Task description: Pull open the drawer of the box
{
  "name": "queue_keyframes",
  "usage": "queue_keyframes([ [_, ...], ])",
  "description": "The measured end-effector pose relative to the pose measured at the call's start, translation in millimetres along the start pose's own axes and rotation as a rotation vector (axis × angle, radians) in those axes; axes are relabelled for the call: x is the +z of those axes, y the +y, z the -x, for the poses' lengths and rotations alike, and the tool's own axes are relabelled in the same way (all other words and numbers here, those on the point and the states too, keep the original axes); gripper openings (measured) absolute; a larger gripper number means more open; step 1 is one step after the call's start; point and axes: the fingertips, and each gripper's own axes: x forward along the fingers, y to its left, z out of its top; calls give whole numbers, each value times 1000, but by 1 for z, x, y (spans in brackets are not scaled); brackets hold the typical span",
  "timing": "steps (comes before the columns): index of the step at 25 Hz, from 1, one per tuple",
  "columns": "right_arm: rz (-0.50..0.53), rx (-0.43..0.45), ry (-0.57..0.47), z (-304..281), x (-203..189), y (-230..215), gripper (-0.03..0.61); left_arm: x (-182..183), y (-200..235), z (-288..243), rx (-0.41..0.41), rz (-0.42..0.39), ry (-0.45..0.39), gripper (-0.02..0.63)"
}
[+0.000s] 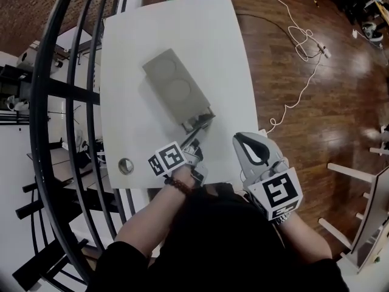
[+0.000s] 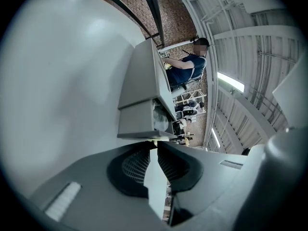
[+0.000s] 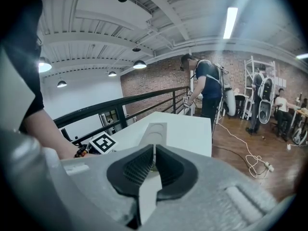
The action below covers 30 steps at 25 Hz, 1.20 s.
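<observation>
**Left gripper** [image 2: 154, 146]. Jaws closed down to a hairline, the tips nipped on the front lip of the drawer [image 2: 139, 119]. I judge this a holding pinch rather than a rest, as the lip sits right at the tips with no gap showing.

**Drawer.** Directly ahead of the left jaws and touching them. It stands partly out of the box, with a dark opening showing behind its front in the head view. The task looks begun, with travel left.

**Box** [image 2: 142, 76]. Just beyond the drawer, lying flat, its long side running away from the left jaws. The gripper lines up with that side, so a straight draw back towards the person should slide the drawer without twisting it.

**Right gripper** [image 3: 154, 152]. Jaws together on nothing. It is held to the right of the left jaws and apart from them, with the box ahead of it and not touched. I judge it idle. Nothing braces the box, so the box may drag along with the pull.

**Bench** [image 2: 57, 81]. White top that carries the box and lies under both grippers.

**Railing** [image 1: 61, 102]. Black bars beyond the bench, to the left of the left jaws.

**Cable** [image 1: 301, 72]. White, loose on the wooden floor, well to the right of the right jaws.
</observation>
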Motion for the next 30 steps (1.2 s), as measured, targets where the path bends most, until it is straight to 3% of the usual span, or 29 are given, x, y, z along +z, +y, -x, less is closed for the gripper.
queue_keyframes([
  [30,49,49,-52,69,-28,2,2,-90,5,25,31,1,-28,61],
])
